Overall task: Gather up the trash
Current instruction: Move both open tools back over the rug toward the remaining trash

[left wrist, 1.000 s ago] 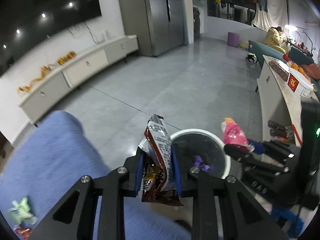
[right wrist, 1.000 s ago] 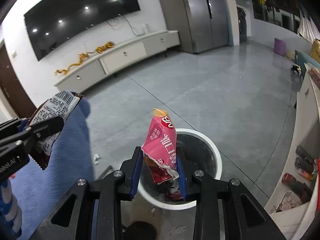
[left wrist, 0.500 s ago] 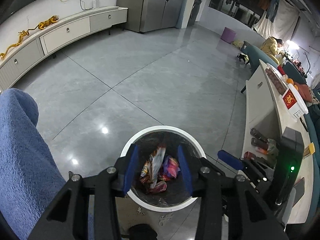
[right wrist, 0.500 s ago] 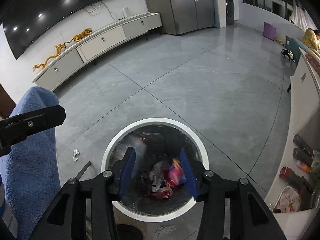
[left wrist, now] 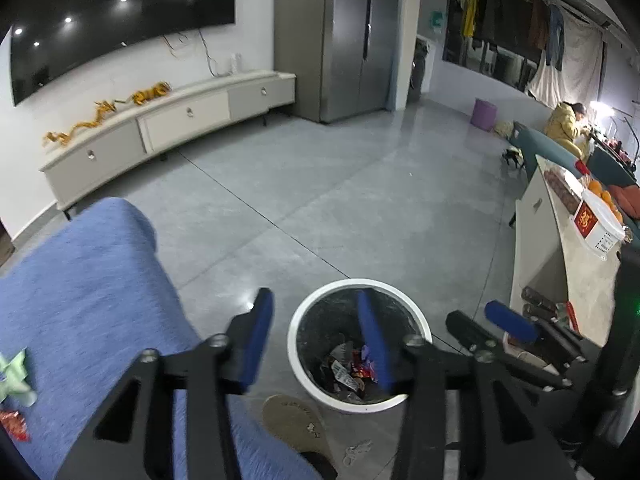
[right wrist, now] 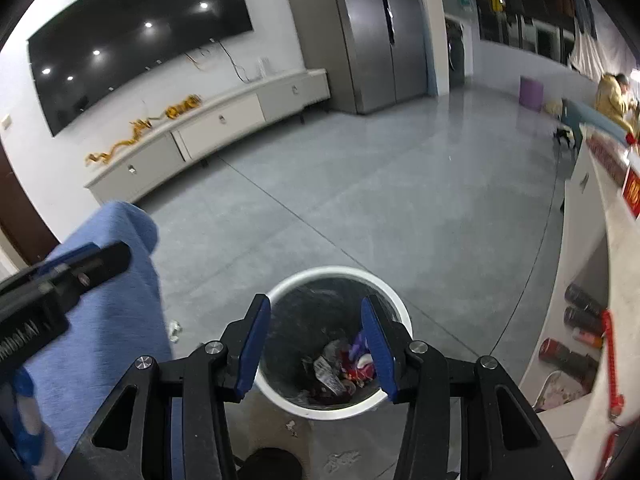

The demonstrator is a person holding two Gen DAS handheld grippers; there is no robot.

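- Now that both wrappers have dropped, the left gripper (left wrist: 316, 336) hangs empty with jaws opening, and the right gripper (right wrist: 316, 344) is empty and parted too.
- Both wrappers lie among the trash (right wrist: 344, 364) inside the white bin (right wrist: 384, 292); that drop-off looks complete.
- A green scrap (left wrist: 16, 376) and a red wrapper (left wrist: 14, 426) wait on the blue couch (left wrist: 88, 280).
- A slipper (left wrist: 296, 420) lies on the floor by the bin, clear of the reach.

Hovering side by side above the white bin (left wrist: 297, 344), mouth unobstructed, wrappers (right wrist: 340, 364) lying low inside. Crowding on the left: blue cushion (left wrist: 80, 300). Hemming in on the right: pale counter (right wrist: 596, 248). Stretching bare beyond: grey floor (left wrist: 360, 200).
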